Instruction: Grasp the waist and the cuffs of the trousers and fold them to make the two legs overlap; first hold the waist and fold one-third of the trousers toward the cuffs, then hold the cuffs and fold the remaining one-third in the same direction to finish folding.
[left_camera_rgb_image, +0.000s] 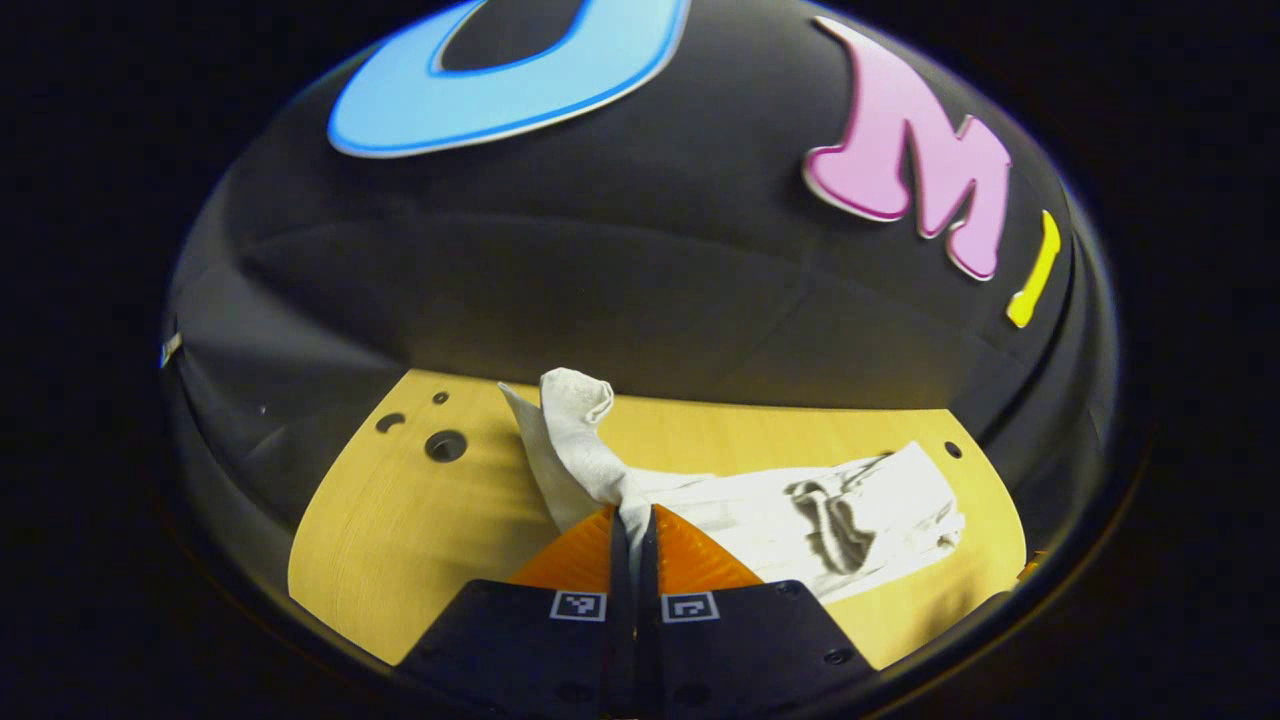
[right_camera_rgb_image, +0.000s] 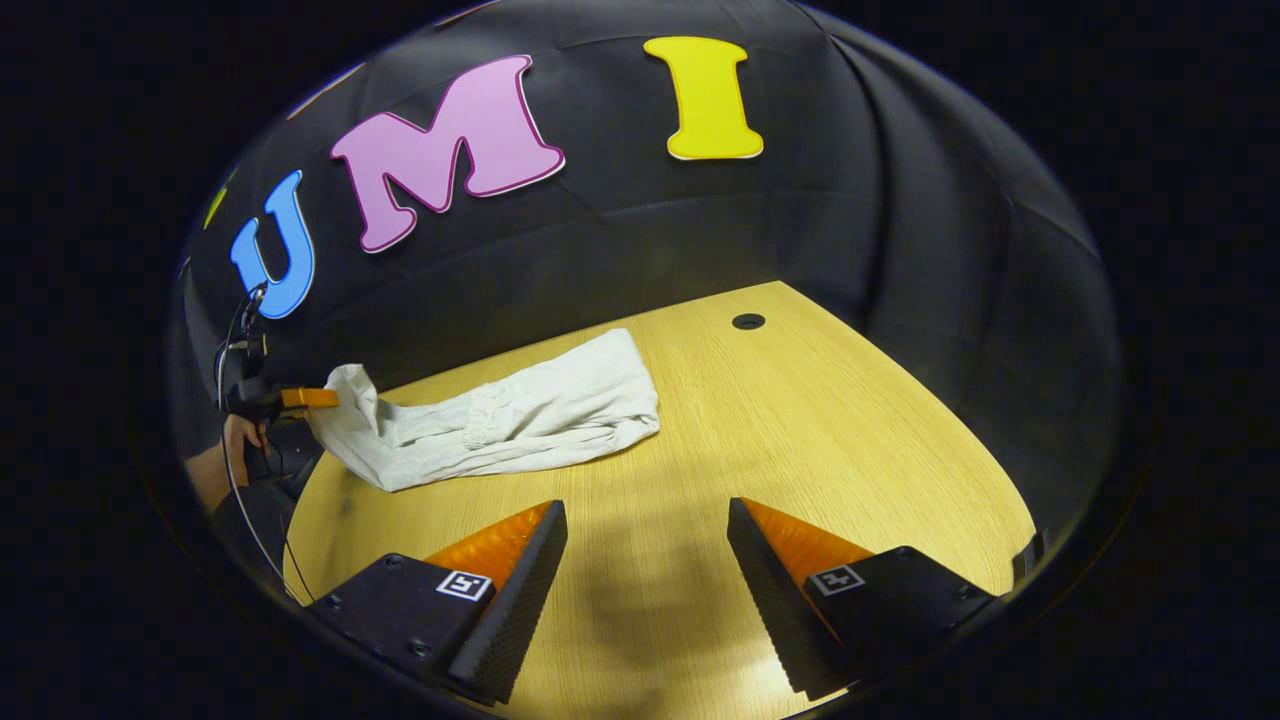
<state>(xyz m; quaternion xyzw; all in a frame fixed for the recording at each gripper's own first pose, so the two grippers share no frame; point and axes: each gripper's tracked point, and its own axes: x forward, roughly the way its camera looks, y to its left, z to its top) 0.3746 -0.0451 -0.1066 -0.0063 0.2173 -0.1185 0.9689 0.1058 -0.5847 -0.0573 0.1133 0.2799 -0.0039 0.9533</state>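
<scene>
The trousers (right_camera_rgb_image: 500, 420) are found laid along the far side of the tabletop (right_camera_rgb_image: 800, 450), one end lifted and pinched in the closed jaws of the left gripper (left_camera_rgb_image: 632, 520). The right gripper (right_camera_rgb_image: 648, 520) is held above bare wood, jaws wide apart, nothing gripped. The cloth is judged light and limp — best taken by a bunched edge at the free end.

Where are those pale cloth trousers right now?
The pale cloth trousers lie on the light wooden table, left of centre in the right gripper view, near the black wall; the left tongs pinch one end up.
</scene>
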